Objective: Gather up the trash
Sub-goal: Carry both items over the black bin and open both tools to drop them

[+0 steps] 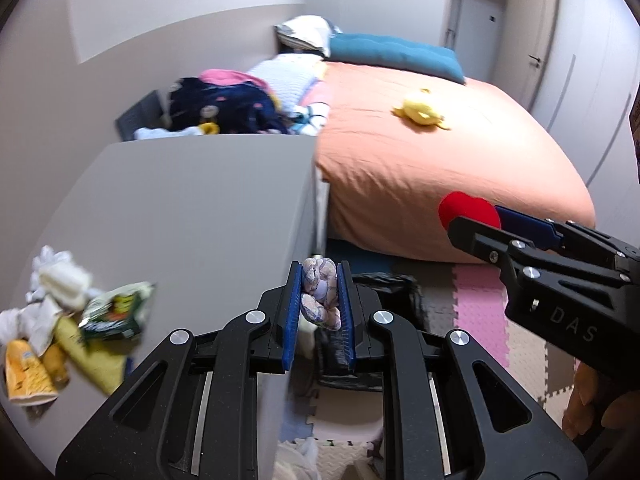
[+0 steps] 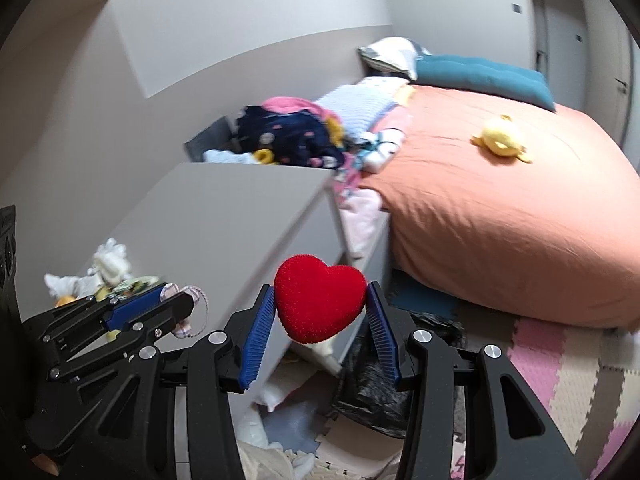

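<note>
The left claw point(image 1: 319, 300) is nearly closed, its blue pads pinching a crumpled wad point(image 1: 320, 294) of pale checked cloth or paper; the wad sits over the right edge of the grey desk point(image 1: 192, 208). The right claw point(image 2: 320, 312) is spread about halfway and grips a red plush heart point(image 2: 320, 298) by its two sides, held in the air above a black bag point(image 2: 372, 384) on the floor.

The left wrist view alone shows the trash pile point(image 1: 60, 320) clearly, at the near left of the desk: white tissues, a green snack wrapper and yellow packets, blurred so their print is unreadable. It also shows the right claw point(image 1: 476, 216) from the side, with the letters "DAS" on its black body. In the right wrist view the left claw point(image 2: 176, 304) comes in from the left, the wad between its pads, with a thin string hanging from it, and the pile is mostly hidden behind it.

On the floor lie pink, grey and cream foam mats point(image 2: 560, 360). Farther off is a bed point(image 1: 440, 152) under an orange cover, with a yellow plush toy point(image 1: 420, 112) on it and a teal cushion point(image 1: 392, 52) at the far end. Left of the bed, behind the desk, sits a heap of clothes point(image 1: 224, 104).
</note>
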